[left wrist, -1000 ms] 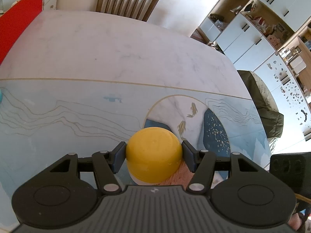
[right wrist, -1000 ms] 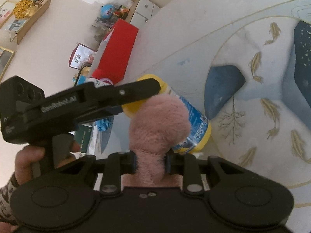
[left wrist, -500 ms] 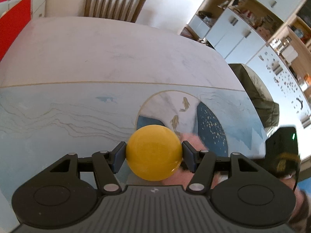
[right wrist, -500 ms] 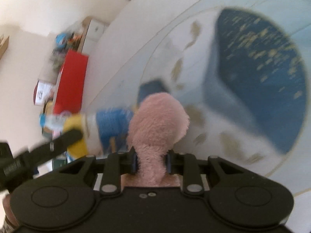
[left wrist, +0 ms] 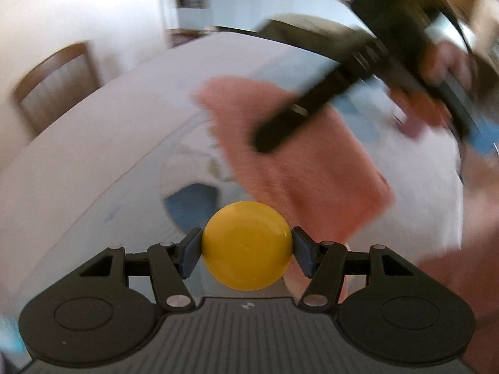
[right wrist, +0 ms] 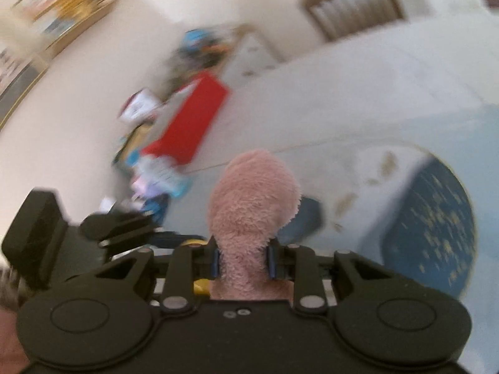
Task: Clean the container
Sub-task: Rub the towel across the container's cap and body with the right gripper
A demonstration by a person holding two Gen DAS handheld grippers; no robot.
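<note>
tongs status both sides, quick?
Left tongs: shut on the round yellow lid of the container.
Right tongs: shut on the fluffy pink cloth.

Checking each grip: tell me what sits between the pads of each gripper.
Left wrist view: the yellow cap, clamped by the left gripper. Right wrist view: the pink cloth, pinched by the right gripper.
</note>
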